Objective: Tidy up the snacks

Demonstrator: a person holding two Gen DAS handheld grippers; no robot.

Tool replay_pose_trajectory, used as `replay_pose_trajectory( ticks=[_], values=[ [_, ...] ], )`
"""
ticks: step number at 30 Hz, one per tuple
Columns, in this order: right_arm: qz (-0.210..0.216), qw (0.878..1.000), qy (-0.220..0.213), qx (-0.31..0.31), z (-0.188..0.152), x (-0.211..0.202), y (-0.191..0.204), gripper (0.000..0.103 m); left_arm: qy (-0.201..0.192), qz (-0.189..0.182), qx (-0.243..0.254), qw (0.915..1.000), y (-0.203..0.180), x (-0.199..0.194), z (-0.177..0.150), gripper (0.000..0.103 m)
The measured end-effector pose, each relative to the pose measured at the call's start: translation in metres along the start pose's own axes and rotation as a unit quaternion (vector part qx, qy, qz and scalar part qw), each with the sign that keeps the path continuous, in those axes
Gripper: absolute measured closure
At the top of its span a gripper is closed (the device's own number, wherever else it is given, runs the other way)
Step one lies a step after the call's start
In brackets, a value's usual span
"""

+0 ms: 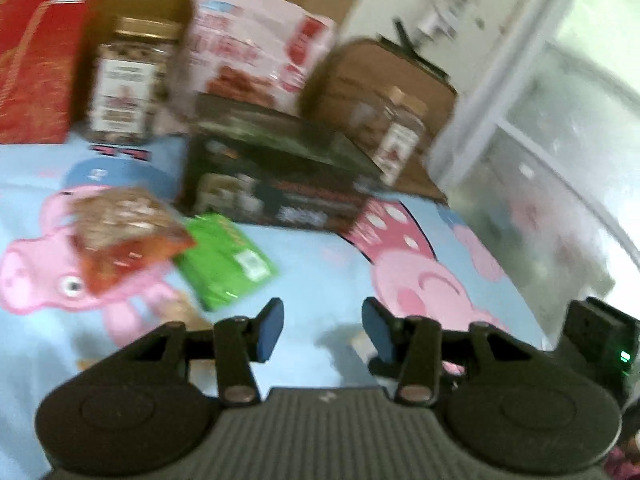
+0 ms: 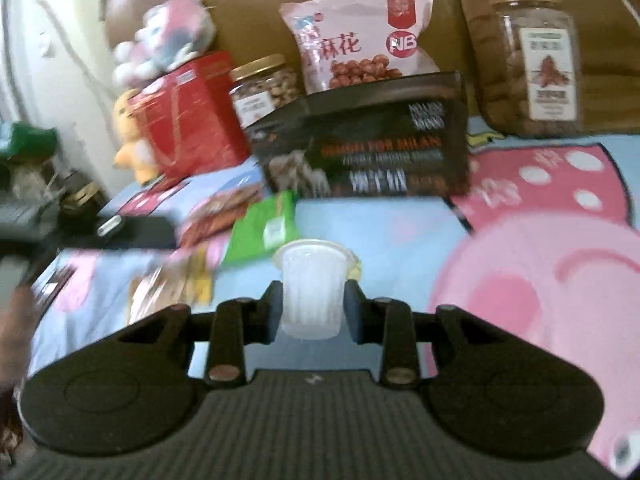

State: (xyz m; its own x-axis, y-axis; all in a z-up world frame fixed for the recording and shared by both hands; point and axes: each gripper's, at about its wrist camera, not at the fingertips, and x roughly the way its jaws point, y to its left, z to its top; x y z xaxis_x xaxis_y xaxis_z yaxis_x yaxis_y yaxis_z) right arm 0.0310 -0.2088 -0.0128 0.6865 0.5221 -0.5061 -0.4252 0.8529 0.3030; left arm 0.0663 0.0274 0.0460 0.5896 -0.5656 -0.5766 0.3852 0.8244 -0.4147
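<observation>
**Jelly cup in the right gripper, left gripper empty over the sheet**

The small translucent cup [image 2: 311, 292], ribbed and sealed at the top, sits upright between the 2 blue pads of the right gripper [image 2: 311, 312]. The jaws are drawn in narrow against its sides and appear to have it clamped. It is held near the bed, just in front of the green packet [image 2: 262, 228], probably so it can be carried to join the other snacks.

The left gripper [image 1: 323, 328] hangs over bare blue sheet [image 1: 312, 272] with its jaws partly open and nothing between them. It looks free to take one of the loose packets lying to its left.

Those loose items lie flat in the near middle: the green packet and a red-orange packet [image 1: 120, 236] overlapping it on the left. Behind them the big things are lined up along the far edge, which I take to be the tidy row: a dark box [image 2: 368, 136] in front, a pink bag [image 2: 360, 32] leaning on cardboard behind it, a jar with a gold lid [image 2: 262, 84] to its left, a red box [image 2: 188, 116] further left, and a tall jar [image 2: 528, 60] at far right.

Much is smeared by motion. The small print on the labels cannot be read. More packets at near left in the right view are too blurred to name, and a dark object there is cut off. Whether the cup's base touches the sheet is hidden by the gripper body.
</observation>
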Motion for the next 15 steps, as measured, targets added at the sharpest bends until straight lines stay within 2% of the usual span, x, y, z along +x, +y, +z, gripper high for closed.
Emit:
replay_pose_trajectory(
  ticks=[4,7,9,14,15],
  values=[
    [-0.033,0.999,-0.009,-0.037,-0.021,-0.025,0.007,0.065,0.031,-0.018,0.031,0.9989,-0.029,0.021,-0.008,0.059],
    [-0.057,0.997,-0.023,-0.052,-0.029,-0.036,0.008,0.064,0.048,-0.029,0.049,0.9972,-0.046,0.031,-0.013,0.051],
    [-0.056,0.997,-0.024,-0.055,-0.031,-0.035,0.009,0.063,0.054,-0.029,0.061,0.9962,-0.054,0.035,-0.015,0.048],
    [-0.054,0.996,-0.023,-0.073,-0.039,-0.028,0.011,0.062,0.07,-0.019,0.087,0.9936,-0.069,0.048,-0.022,0.048],
    [-0.054,0.995,-0.024,-0.075,-0.039,-0.027,0.011,0.062,0.075,-0.02,0.089,0.993,-0.07,0.051,-0.024,0.053]
  ],
)
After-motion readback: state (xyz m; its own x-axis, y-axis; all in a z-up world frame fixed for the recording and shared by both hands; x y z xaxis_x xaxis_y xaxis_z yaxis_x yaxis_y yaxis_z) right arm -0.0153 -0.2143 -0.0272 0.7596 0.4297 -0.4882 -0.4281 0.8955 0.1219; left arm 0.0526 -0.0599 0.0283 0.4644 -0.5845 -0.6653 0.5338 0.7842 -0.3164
